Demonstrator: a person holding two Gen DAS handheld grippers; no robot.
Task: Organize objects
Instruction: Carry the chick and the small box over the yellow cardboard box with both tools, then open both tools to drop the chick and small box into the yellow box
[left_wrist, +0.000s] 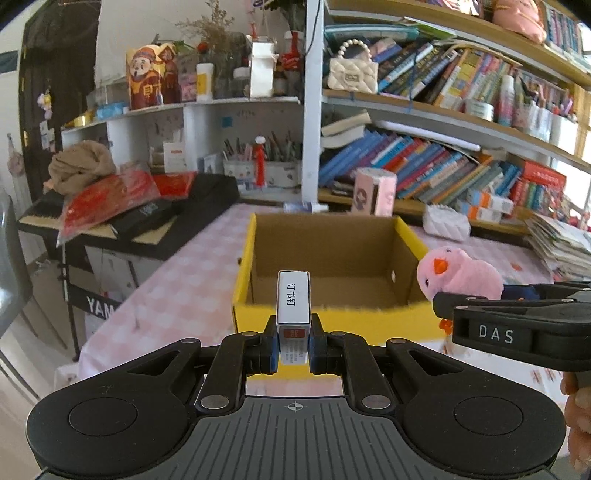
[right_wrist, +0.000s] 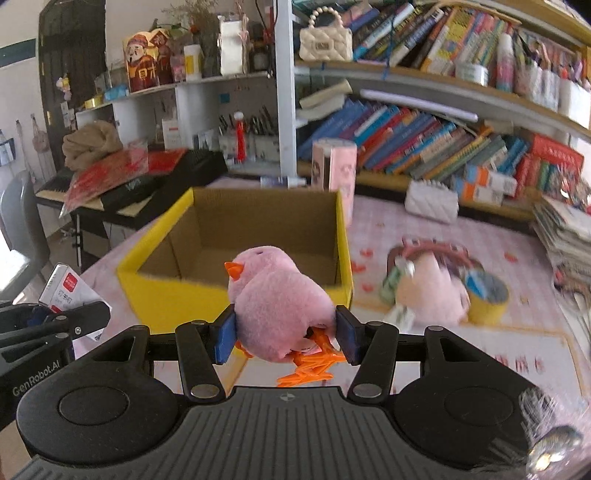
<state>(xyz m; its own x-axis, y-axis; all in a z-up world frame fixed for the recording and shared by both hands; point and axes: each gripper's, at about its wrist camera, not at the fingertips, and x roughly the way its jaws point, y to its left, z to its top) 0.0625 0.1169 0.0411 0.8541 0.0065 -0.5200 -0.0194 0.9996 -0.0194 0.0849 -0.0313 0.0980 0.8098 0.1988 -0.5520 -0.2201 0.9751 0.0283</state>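
My left gripper (left_wrist: 293, 345) is shut on a small white staple box (left_wrist: 293, 301) with a red label, held upright just short of the near wall of the yellow cardboard box (left_wrist: 332, 317). My right gripper (right_wrist: 286, 338) is shut on a pink plush chick (right_wrist: 275, 301) with an orange beak and feet, in front of the yellow cardboard box (right_wrist: 155, 288), whose brown inside shows nothing in it. The pink plush chick (left_wrist: 460, 273) and right gripper show at the right of the left wrist view. At the left edge of the right wrist view is the staple box (right_wrist: 64, 290).
On the pink checked tablecloth (left_wrist: 177, 280) right of the box lie a pink plush toy (right_wrist: 430, 291) in a small basket, a yellow tape roll (right_wrist: 485, 295) and a white quilted pouch (right_wrist: 430, 201). Bookshelves stand behind; a keyboard (left_wrist: 147, 210) with red packets is at left.
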